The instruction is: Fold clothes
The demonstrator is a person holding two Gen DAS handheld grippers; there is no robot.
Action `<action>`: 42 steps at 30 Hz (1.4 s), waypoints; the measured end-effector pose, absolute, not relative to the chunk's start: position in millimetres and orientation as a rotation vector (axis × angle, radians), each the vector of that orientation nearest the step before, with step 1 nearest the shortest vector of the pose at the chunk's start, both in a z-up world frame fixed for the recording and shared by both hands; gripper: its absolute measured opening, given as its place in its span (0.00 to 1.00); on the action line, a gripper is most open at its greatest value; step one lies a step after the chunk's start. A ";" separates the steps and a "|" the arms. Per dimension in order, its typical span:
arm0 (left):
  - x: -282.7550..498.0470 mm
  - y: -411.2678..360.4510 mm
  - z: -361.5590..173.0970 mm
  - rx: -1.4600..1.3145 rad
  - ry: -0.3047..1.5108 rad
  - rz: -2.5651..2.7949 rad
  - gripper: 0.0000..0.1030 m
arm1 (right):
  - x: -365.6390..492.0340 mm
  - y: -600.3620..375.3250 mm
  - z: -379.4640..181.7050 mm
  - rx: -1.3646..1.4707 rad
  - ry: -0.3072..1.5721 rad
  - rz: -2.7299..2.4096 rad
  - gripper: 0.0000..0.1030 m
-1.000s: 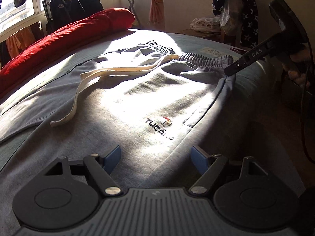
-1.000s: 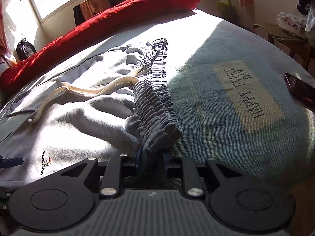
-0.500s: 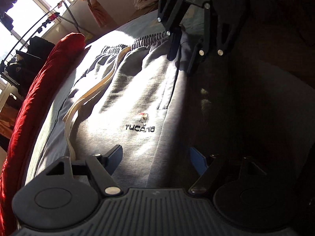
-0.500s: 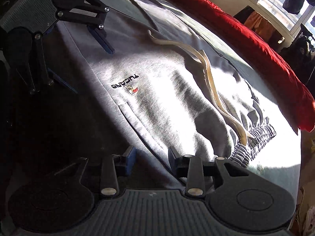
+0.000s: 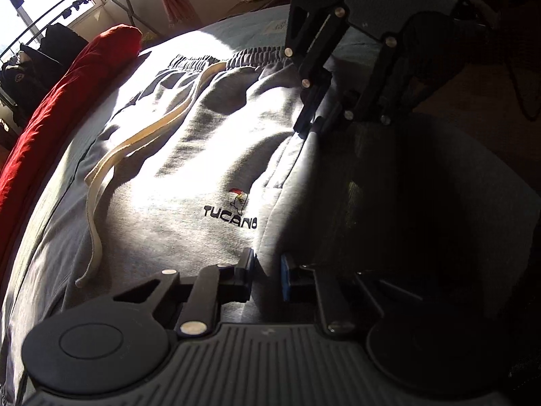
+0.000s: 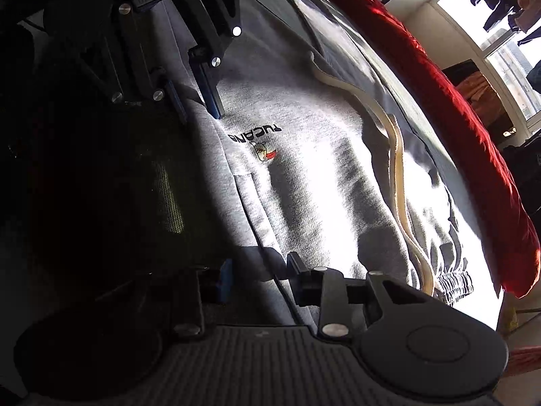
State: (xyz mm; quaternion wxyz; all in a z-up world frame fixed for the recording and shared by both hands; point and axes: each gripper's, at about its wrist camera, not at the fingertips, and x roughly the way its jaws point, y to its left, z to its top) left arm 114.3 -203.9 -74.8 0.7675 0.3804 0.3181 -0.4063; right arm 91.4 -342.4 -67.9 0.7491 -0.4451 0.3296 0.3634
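Observation:
Grey sweatpants (image 5: 203,155) with a black logo (image 5: 233,213) and a cream drawstring (image 5: 135,142) lie flat on the bed, waistband at the far end. My left gripper (image 5: 267,272) is shut on the pants' near side edge, just below the logo. Farther along the same edge, close to the waistband, my right gripper (image 5: 312,123) pinches the fabric. In the right wrist view the sweatpants (image 6: 321,176) run away from my right gripper (image 6: 260,279), which holds the edge seam between its fingers. The left gripper (image 6: 197,106) stands beside the logo (image 6: 257,138).
A long red bolster (image 5: 67,77) lies along the far side of the bed (image 5: 236,27), which has a blue-grey cover. Behind it stand a clothes rack (image 5: 50,34) and a bright window. The near side of the bed lies in deep shadow.
My left gripper has closed from wide open onto the pants' side edge near the logo. The right gripper keeps its hold on the same edge by the waistband.

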 end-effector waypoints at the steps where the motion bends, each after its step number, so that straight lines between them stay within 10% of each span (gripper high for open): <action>1: 116.1 -202.6 -72.0 0.810 0.708 -0.894 0.07 | 90.6 -342.1 -65.8 -0.987 0.733 0.813 0.14; 9: 110.2 -200.8 -71.0 0.796 0.728 -0.931 0.09 | 97.1 -350.3 -57.8 -0.946 0.875 0.878 0.06; 19: 116.6 -159.6 -17.8 0.663 0.650 -0.883 0.51 | 114.5 -371.7 -8.8 -0.638 0.805 0.773 0.28; 23: 160.7 -133.7 -22.5 0.533 0.695 -0.696 0.51 | 150.2 -365.4 -0.2 -0.474 0.777 0.691 0.42; 42: 187.0 -47.0 -67.7 0.136 0.840 -0.366 0.63 | 182.3 -414.9 -60.2 0.032 0.905 0.300 0.45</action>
